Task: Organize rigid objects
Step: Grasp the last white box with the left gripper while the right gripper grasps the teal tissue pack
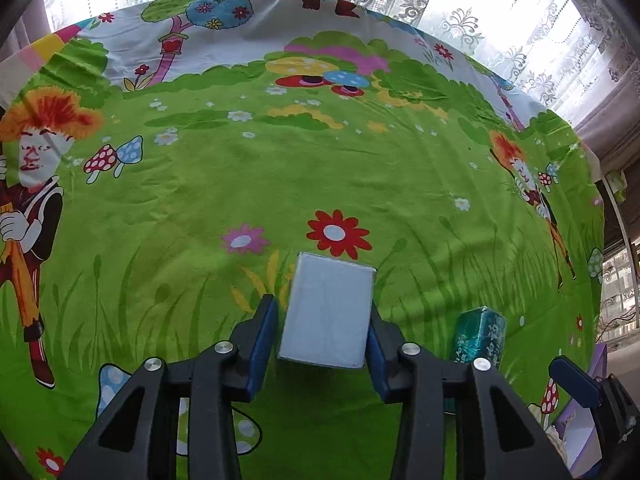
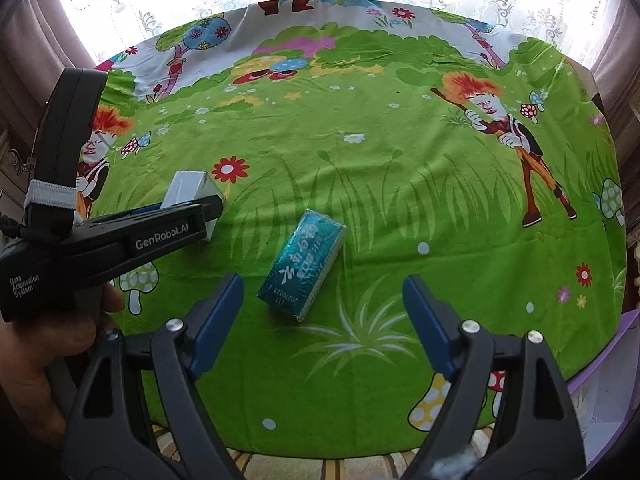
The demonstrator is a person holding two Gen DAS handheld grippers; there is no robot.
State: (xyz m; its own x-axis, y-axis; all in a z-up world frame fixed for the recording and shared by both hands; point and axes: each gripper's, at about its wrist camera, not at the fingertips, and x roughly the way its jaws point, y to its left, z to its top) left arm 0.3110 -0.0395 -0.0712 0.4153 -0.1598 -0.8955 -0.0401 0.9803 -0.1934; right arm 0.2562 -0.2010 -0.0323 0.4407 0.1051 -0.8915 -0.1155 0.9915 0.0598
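Observation:
My left gripper is shut on a white box, its blue pads pressing both sides, held just above the cloth. In the right wrist view the same left gripper comes in from the left with the white box. A teal foil-wrapped packet lies on the cloth ahead of my right gripper, which is open and empty, jaws wide. The packet also shows in the left wrist view, right of the box.
A cartoon-print green tablecloth covers the table. A purple box with a white inside stands at the table's right edge. Lace curtains hang behind the far edge. A hand holds the left gripper.

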